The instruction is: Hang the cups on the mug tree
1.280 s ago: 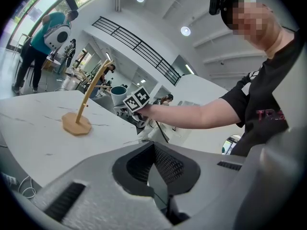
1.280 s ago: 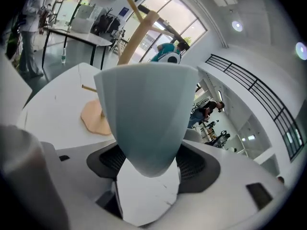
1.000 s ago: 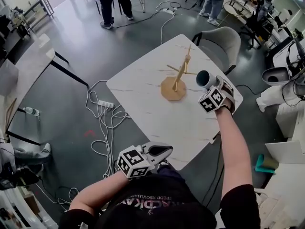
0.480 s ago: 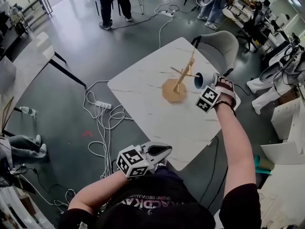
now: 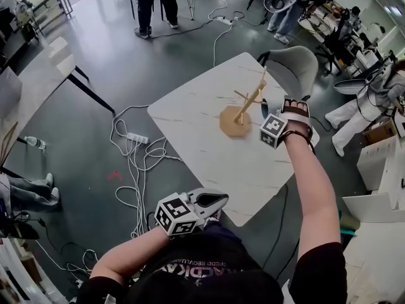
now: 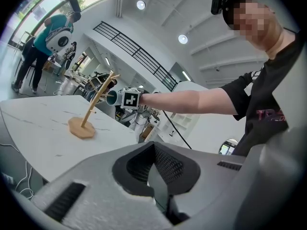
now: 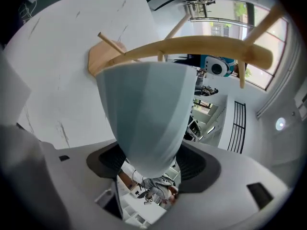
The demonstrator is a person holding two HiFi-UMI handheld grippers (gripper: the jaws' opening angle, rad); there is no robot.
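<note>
A wooden mug tree (image 5: 243,109) stands on the far part of the white marble-look table (image 5: 196,138). My right gripper (image 5: 272,129) is at the tree's right side, shut on a pale blue cup (image 7: 146,109). In the right gripper view a wooden branch (image 7: 201,48) crosses just past the cup's far end, with the tree's base (image 7: 101,57) behind. From the left gripper view, the cup (image 6: 111,97) sits against the tree's (image 6: 92,110) upper branches. My left gripper (image 5: 212,203) hovers at the table's near corner, shut and holding nothing; its jaws (image 6: 154,169) are together.
A grey chair (image 5: 292,65) stands behind the table's far corner. A power strip and white cables (image 5: 138,145) lie on the floor to the left. People stand at the back (image 5: 150,2), and another table (image 5: 38,87) is at far left.
My right gripper has carried the cup left and away from me, up against the tree's branches; the cup is now hidden in the head view. The left gripper has stayed put.
</note>
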